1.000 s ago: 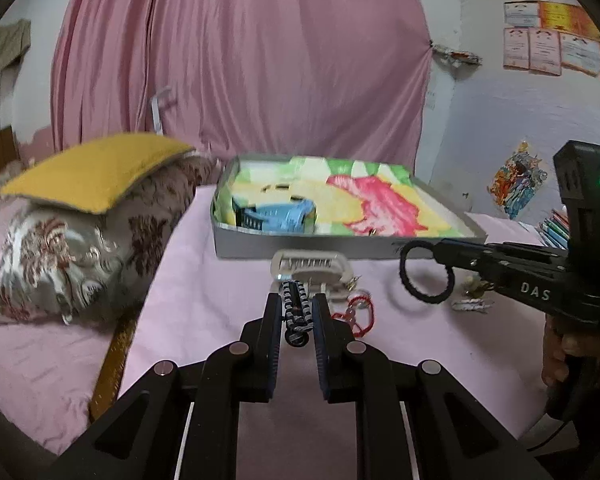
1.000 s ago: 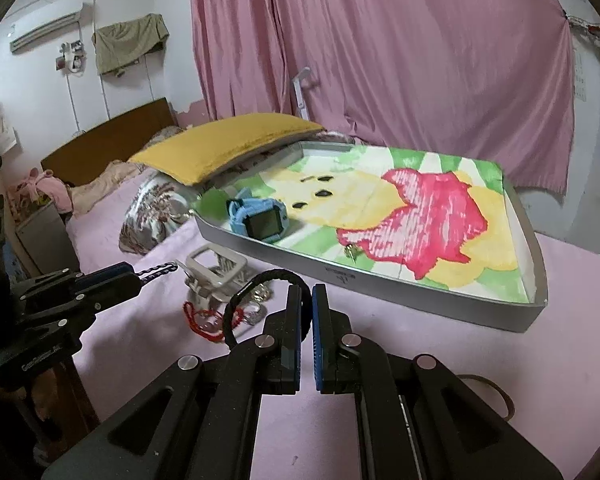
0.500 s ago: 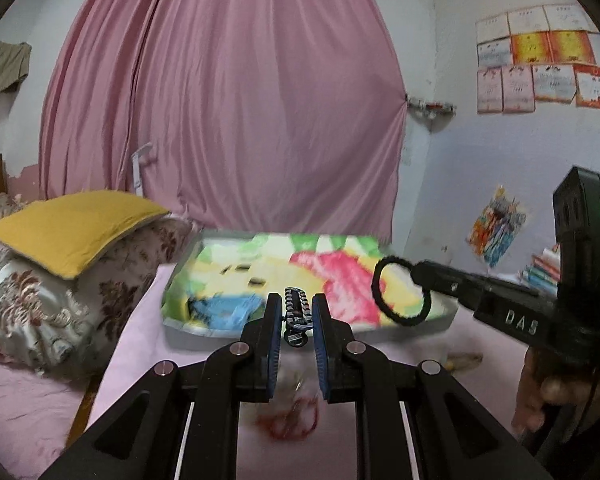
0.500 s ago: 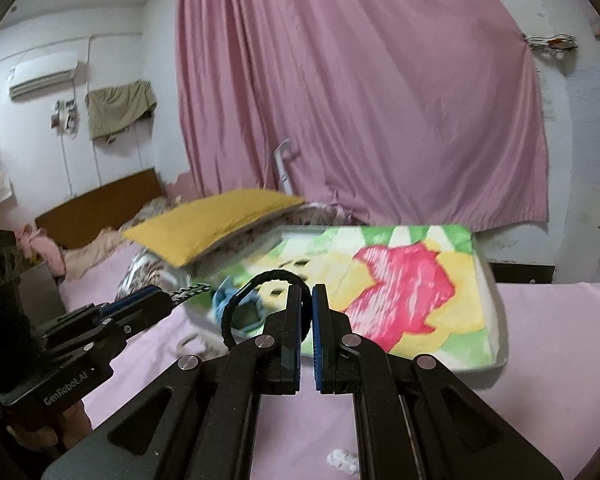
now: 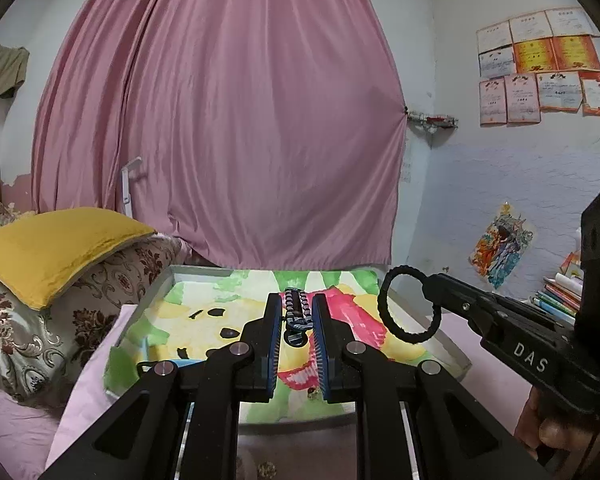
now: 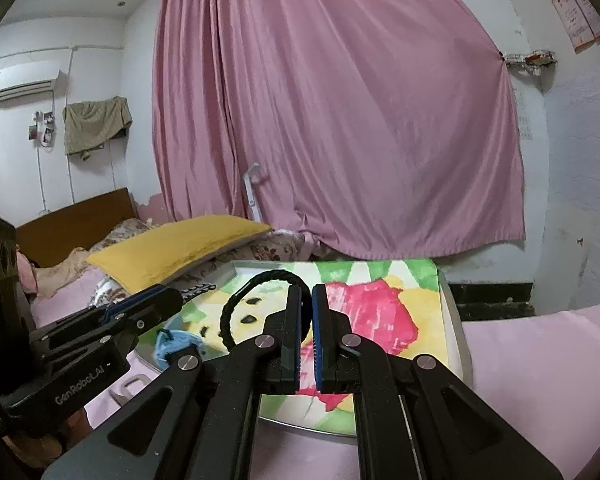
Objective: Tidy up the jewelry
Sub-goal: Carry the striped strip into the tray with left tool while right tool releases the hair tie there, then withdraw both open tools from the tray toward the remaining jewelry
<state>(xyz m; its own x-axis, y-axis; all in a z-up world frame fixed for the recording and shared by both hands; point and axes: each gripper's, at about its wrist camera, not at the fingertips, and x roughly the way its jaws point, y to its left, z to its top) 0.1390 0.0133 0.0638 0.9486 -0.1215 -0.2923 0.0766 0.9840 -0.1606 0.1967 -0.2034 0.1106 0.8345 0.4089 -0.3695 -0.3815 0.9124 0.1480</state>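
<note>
My left gripper (image 5: 296, 308) is shut on a black-and-white braided bracelet (image 5: 297, 314) and holds it above the grey tray (image 5: 452, 354) lined with a bright cartoon cloth. My right gripper (image 6: 307, 300) is shut on a black braided ring bracelet (image 6: 236, 308), also over the tray (image 6: 454, 320). The right gripper with its black ring (image 5: 408, 304) shows at the right of the left wrist view. The left gripper (image 6: 180, 300) shows at the left of the right wrist view. A blue watch (image 6: 176, 344) lies in the tray's near left corner.
The tray sits on a pink bedsheet (image 6: 540, 360). A yellow pillow (image 5: 56, 244) on a floral pillow (image 5: 40, 332) lies left of it. A pink curtain (image 5: 228, 140) hangs behind. Books (image 5: 560, 296) stack at the right wall. A small white rack (image 6: 134, 382) stands by the tray's near left.
Both grippers have risen and moved forward over the tray, each still holding its bracelet. The loose jewellery on the sheet has dropped out of view below.
</note>
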